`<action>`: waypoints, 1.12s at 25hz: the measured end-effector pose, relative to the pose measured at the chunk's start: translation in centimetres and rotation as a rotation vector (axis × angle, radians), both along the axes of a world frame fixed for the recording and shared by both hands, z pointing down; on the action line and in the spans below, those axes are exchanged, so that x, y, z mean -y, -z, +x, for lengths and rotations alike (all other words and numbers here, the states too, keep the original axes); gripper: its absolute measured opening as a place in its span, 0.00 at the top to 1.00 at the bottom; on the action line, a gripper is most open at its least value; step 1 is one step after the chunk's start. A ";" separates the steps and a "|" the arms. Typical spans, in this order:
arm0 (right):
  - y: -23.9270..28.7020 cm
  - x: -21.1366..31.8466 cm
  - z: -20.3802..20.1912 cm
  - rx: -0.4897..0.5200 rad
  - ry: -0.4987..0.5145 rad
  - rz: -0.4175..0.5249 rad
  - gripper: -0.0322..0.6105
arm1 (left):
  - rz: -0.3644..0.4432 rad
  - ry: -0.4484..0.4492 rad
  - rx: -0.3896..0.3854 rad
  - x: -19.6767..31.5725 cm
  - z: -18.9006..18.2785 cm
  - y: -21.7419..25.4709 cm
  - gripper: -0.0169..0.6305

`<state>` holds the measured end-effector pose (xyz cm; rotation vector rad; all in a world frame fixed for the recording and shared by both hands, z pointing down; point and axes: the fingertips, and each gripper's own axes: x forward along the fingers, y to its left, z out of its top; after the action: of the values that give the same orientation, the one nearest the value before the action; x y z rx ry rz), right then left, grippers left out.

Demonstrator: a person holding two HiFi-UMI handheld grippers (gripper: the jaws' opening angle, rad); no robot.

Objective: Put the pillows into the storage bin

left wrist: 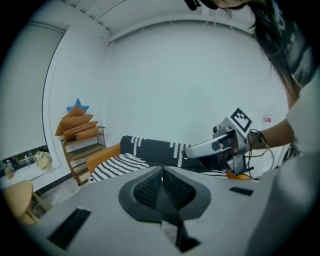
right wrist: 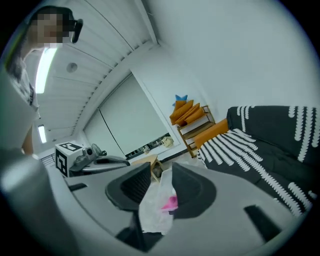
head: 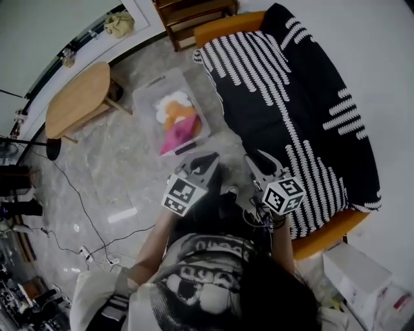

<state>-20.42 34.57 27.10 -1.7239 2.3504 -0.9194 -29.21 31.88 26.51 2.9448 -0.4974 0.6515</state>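
The clear storage bin (head: 150,90) stands on the floor beside the sofa. It holds a white pillow (head: 173,101), an orange pillow (head: 178,116) and a pink pillow (head: 178,138). Both grippers hang at waist height, well above and nearer than the bin. My left gripper (head: 202,165) is shut with its pads (left wrist: 150,187) pressed together and nothing in them. My right gripper (head: 262,163) is open; through its gap shows the bin (right wrist: 159,197) with the pink pillow (right wrist: 171,202) far below, untouched. Several orange cushions (left wrist: 76,126) lie stacked on a shelf.
A sofa (head: 291,110) under a black and white striped cover fills the right side. A wooden oval table (head: 77,100) stands at the left, a wooden shelf (head: 194,16) at the back. Cables (head: 77,213) run over the marble floor. White boxes (head: 356,271) sit at the lower right.
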 end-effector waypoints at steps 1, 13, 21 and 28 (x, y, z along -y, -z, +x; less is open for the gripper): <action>0.3 -1.2 0.4 -0.015 -0.016 0.004 0.76 | 0.004 -0.014 -0.004 -1.1 0.6 0.4 0.96; 2.5 -9.7 5.1 -0.059 -0.213 0.078 0.95 | 0.064 -0.241 -0.003 -9.9 6.4 2.8 0.96; 3.8 -11.3 6.4 -0.144 -0.281 0.105 0.95 | 0.093 -0.355 -0.028 -11.2 8.6 4.4 0.96; 4.1 -12.1 6.4 -0.153 -0.335 0.084 0.95 | 0.090 -0.405 -0.039 -11.3 7.9 4.9 0.96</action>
<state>-14.05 46.67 23.01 -2.1302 2.0517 -0.6472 -21.31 43.16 21.57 3.1635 0.0825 0.6154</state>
